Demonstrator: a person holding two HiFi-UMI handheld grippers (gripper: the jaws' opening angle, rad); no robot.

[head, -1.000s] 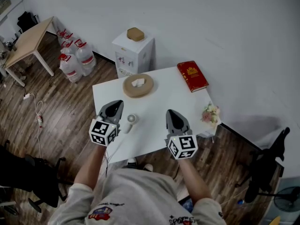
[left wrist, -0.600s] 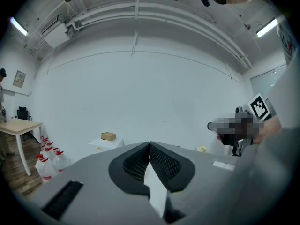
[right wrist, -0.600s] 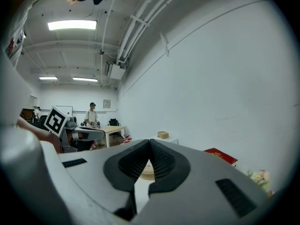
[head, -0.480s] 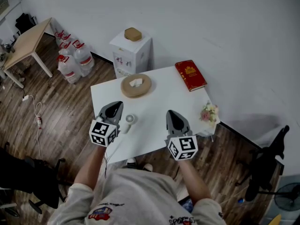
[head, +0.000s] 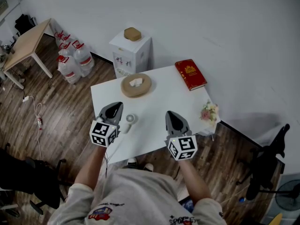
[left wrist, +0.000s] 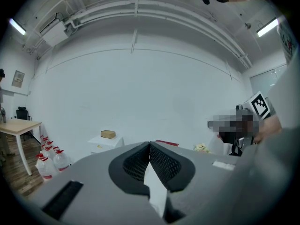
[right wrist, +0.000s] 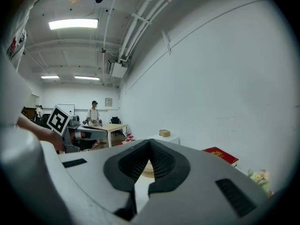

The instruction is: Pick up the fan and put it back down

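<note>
- The fan point(head: 131, 119) is too small in the head view to show its blades or grille.
- The white lump on the round wooden tray point(head: 136, 91) cannot be identified.
- The gold print on the red book point(head: 191, 75) is unreadable.
- The floor fan point(head: 288, 198) and the black chair point(head: 21, 175) are cut off by the picture edges.
- The near edge of the bench point(head: 154, 111) lies behind the person's arms and the marker cubes.

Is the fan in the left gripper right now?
No, the fan lies on the table beside the left gripper, whose jaws are shut with nothing between them.
</note>
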